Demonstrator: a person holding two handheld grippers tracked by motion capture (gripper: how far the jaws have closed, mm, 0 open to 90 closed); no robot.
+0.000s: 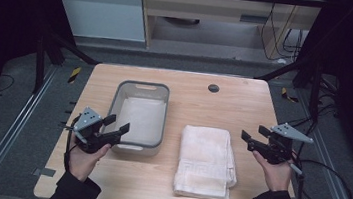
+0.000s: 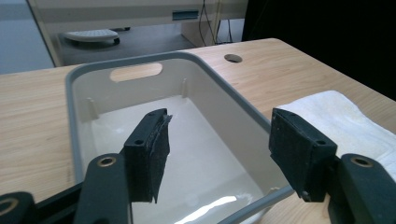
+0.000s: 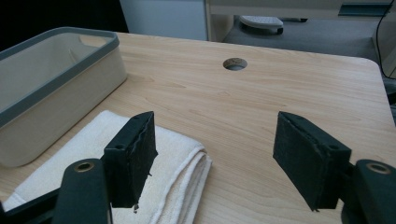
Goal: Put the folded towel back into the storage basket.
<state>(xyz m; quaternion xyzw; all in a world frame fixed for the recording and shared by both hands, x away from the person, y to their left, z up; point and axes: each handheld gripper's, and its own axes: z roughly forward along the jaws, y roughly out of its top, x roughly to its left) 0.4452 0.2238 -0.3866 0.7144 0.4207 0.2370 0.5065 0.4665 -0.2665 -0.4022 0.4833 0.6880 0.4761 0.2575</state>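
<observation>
A cream bin with a grey rim stands empty on the left half of the wooden table. A folded white towel lies flat to its right. My left gripper hovers open at the bin's near left corner, holding nothing. In the left gripper view the left gripper points over the bin, with the towel at the right. My right gripper is open and empty just right of the towel. The right gripper view has the right gripper above the towel's edge, the bin beyond.
A round cable hole sits in the tabletop behind the towel, also seen as a hole ahead of the right gripper. Bare wood lies between bin and towel and along the far edge. Cables trail off the table's right side.
</observation>
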